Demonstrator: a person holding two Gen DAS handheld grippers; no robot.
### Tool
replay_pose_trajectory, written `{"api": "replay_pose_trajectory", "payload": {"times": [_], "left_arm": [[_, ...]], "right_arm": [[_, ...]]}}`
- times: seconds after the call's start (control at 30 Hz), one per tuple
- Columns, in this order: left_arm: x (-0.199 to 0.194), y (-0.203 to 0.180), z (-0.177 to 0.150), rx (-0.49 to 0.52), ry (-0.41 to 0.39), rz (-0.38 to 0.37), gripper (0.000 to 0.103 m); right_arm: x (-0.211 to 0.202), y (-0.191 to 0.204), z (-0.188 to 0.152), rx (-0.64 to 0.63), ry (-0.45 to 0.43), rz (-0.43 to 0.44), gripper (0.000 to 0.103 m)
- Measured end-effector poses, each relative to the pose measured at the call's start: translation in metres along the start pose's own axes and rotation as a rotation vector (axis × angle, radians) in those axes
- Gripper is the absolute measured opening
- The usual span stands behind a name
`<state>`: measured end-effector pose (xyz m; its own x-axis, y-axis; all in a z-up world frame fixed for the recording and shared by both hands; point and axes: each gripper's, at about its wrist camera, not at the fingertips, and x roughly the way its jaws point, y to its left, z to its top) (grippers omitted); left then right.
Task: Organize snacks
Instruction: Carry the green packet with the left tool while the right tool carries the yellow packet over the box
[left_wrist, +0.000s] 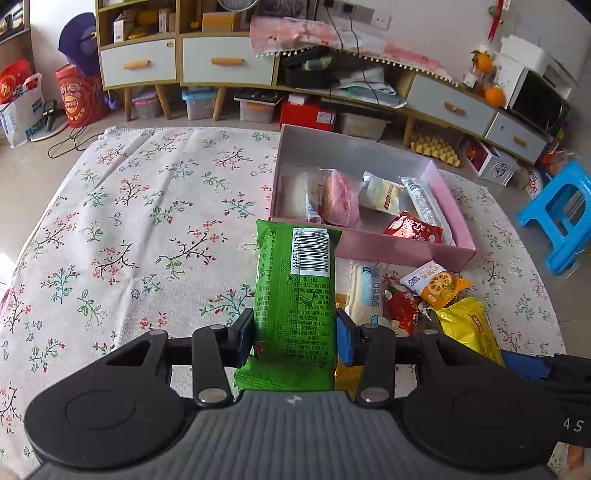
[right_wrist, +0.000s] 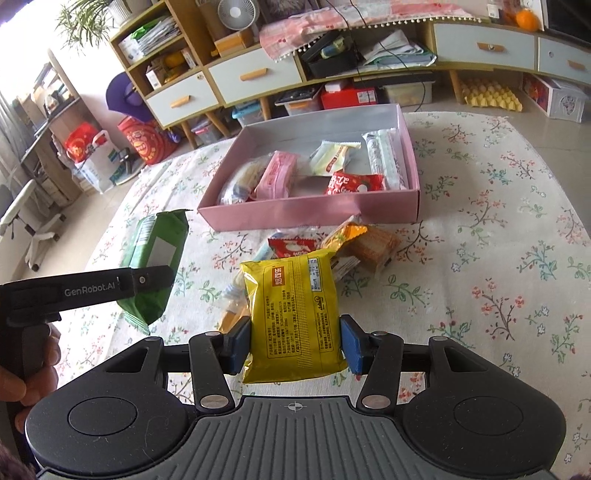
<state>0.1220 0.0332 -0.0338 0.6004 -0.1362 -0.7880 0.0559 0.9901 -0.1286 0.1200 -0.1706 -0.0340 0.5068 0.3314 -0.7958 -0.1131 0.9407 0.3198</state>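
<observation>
Showing hand (right_wrist: 26, 373) only from right wrist, barcode (left_wrist: 316, 251) only left

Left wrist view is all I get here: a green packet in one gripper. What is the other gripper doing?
Observer: The right gripper is shut on a yellow packet.
Operator: Is someone holding these things?
Observer: Yes. A hand grips the left gripper's handle, seen at the right wrist view's edge.
Operator: What is the green packet's other side like?
Observer: The green packet is the same green there, with a pale glare patch.
</observation>
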Motion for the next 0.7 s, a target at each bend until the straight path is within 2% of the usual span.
{"api": "replay_pose_trajectory", "payload": {"times": [0.7], "left_arm": [[0.014,-0.029,0.016,0.029,-0.017,0.012,0.041]], "right_arm": [[0.015,-0.006,0.028,0.035,-0.021,-0.024,0.05]]}}
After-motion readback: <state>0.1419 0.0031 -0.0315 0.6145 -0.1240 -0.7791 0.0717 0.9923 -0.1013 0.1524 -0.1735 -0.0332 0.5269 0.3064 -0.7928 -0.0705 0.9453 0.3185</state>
